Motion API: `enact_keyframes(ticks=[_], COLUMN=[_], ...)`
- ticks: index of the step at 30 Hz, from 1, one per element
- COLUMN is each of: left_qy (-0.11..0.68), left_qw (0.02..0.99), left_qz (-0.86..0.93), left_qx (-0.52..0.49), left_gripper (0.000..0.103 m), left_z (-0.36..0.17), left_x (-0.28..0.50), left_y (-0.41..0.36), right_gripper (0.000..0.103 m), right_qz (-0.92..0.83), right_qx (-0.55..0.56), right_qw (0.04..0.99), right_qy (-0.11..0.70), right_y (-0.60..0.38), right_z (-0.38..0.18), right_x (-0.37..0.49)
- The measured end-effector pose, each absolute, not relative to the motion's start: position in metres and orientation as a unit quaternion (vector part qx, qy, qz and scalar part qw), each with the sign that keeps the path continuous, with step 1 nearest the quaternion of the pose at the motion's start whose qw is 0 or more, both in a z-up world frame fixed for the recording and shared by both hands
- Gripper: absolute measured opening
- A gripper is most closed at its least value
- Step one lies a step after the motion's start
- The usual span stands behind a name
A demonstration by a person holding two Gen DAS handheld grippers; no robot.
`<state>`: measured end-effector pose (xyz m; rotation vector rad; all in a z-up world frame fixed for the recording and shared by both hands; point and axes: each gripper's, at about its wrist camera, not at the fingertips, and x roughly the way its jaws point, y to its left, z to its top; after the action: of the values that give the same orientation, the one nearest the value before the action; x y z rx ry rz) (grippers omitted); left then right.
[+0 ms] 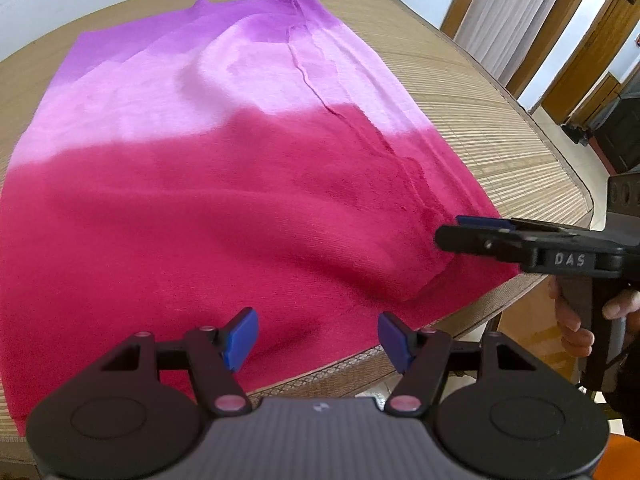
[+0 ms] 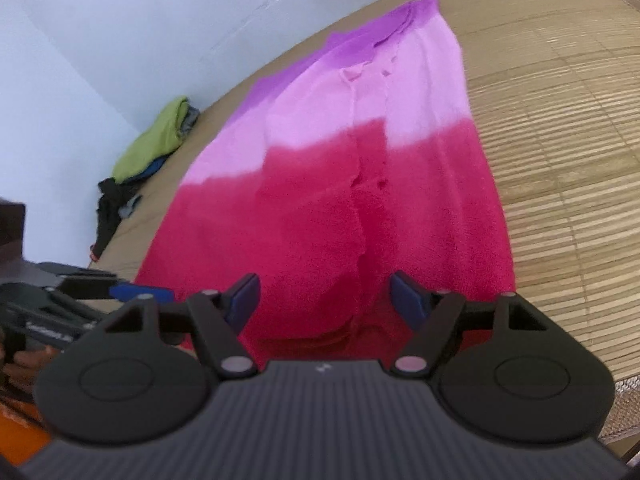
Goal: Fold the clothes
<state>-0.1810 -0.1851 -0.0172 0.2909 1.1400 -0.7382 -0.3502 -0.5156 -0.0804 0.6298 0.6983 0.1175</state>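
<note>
A knitted garment shaded from purple through pale pink to deep magenta lies spread flat on the bamboo-mat table, with a folded edge running lengthways along its right side. My left gripper hovers open over the magenta hem at the near table edge, with nothing between its blue pads. My right gripper comes in from the right at the garment's near right corner. In the right wrist view, the right gripper stands open just above the magenta end of the garment, its pads clear of the cloth. The left gripper is at the left.
A pile of green, blue and black clothes lies at the far left of the table against the white wall. A hand holds the right gripper's handle. Wooden door frames and a dark cabinet stand beyond the table's right edge.
</note>
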Motion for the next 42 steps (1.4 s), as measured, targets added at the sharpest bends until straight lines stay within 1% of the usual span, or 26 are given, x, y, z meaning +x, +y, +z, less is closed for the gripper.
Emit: enact_keyframes(ticks=[6,7,12,14,15,16,17,18,19,22,29,34,38,42], left_qy=[0.533,0.533,0.531,0.53,0.53,0.53,0.529,0.525,0.518,0.497,0.471,0.424,0.406,0.405], left_qw=[0.767,0.767,0.766,0.767,0.768,0.767,0.768,0.77,0.773,0.784,0.794,0.813,0.839,0.863], left_qz=[-0.332,-0.333,-0.337,-0.337,-0.338,-0.339,-0.34,-0.342,-0.343,-0.342,-0.353,-0.361,-0.314,-0.236], left_qx=[0.131,0.132,0.132,0.127,0.125,0.123,0.122,0.124,0.128,0.144,0.15,0.169,0.179,0.192], left_gripper=[0.068,0.068,0.068,0.068,0.068,0.068,0.068,0.068,0.068,0.068,0.068,0.068,0.068,0.068], left_z=[-0.02,-0.02,-0.02,-0.02,-0.02,-0.021,-0.021,-0.02,-0.02,-0.019,-0.023,-0.028,-0.041,-0.051], left_x=[-0.179,-0.178,-0.177,-0.176,-0.176,-0.176,-0.177,-0.178,-0.179,-0.184,-0.191,-0.199,-0.196,-0.183], left_y=[-0.179,-0.179,-0.177,-0.174,-0.173,-0.172,-0.172,-0.172,-0.172,-0.17,-0.169,-0.181,-0.181,-0.162], right_gripper=[0.074,0.07,0.069,0.063,0.059,0.045,0.026,0.015,0.006,0.006,0.006,0.006,0.006,0.006], right_qz=[0.075,0.084,0.091,0.086,0.082,0.078,0.073,0.067,0.061,0.061,0.079,0.071,0.067,0.062], right_qx=[0.344,0.348,0.337,0.333,0.331,0.33,0.328,0.329,0.333,0.38,0.453,0.492,0.53,0.537], right_qw=[0.879,0.879,0.884,0.885,0.885,0.884,0.882,0.878,0.875,0.864,0.853,0.84,0.826,0.829], right_qy=[0.321,0.316,0.311,0.315,0.317,0.321,0.331,0.341,0.348,0.325,0.247,0.218,0.182,0.147], right_y=[-0.524,-0.521,-0.503,-0.5,-0.498,-0.497,-0.496,-0.497,-0.498,-0.505,-0.509,-0.507,-0.511,-0.515], right_z=[-0.089,-0.09,-0.093,-0.094,-0.095,-0.095,-0.096,-0.097,-0.098,-0.089,-0.046,-0.033,-0.024,-0.009], right_x=[-0.349,-0.347,-0.335,-0.331,-0.329,-0.328,-0.324,-0.322,-0.319,-0.324,-0.332,-0.328,-0.331,-0.341])
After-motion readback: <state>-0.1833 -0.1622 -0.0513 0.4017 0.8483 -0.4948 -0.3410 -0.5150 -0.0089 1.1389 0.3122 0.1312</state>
